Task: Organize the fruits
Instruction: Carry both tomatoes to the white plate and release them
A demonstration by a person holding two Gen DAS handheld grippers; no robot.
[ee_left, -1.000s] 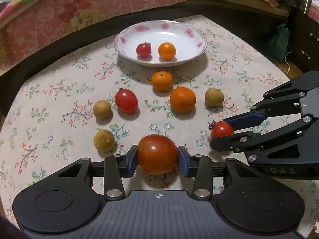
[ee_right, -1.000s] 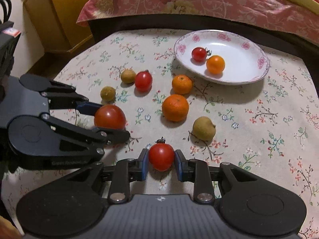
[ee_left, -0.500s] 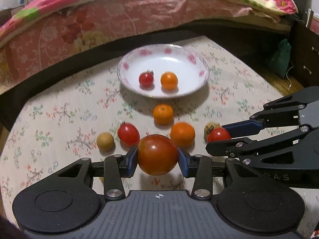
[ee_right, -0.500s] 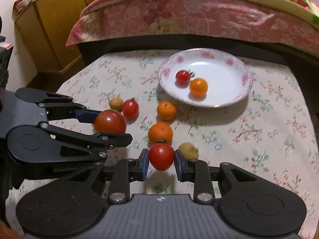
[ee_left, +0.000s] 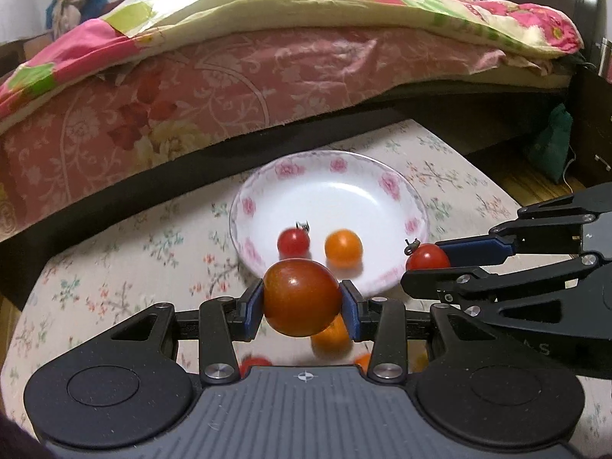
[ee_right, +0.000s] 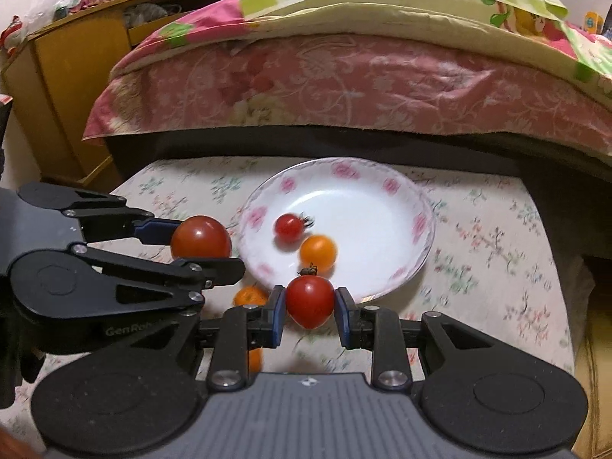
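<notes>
My left gripper is shut on a large dark-red tomato, held in the air just before the near rim of the white flowered plate. My right gripper is shut on a small red cherry tomato with a stem, also lifted near the plate's near rim. In the plate lie a cherry tomato and a small orange fruit. Each gripper shows in the other's view: the right one at the plate's right, the left one at its left.
The table wears a floral cloth. Oranges and other fruit lie below the grippers, mostly hidden. A bed with a pink cover runs close behind the table. A yellow wooden cabinet stands at the left, a dark cabinet at the right.
Both grippers have risen off the cloth with their tomatoes and moved forward to the plate's near rim. The loose fruit has slipped below the view.
</notes>
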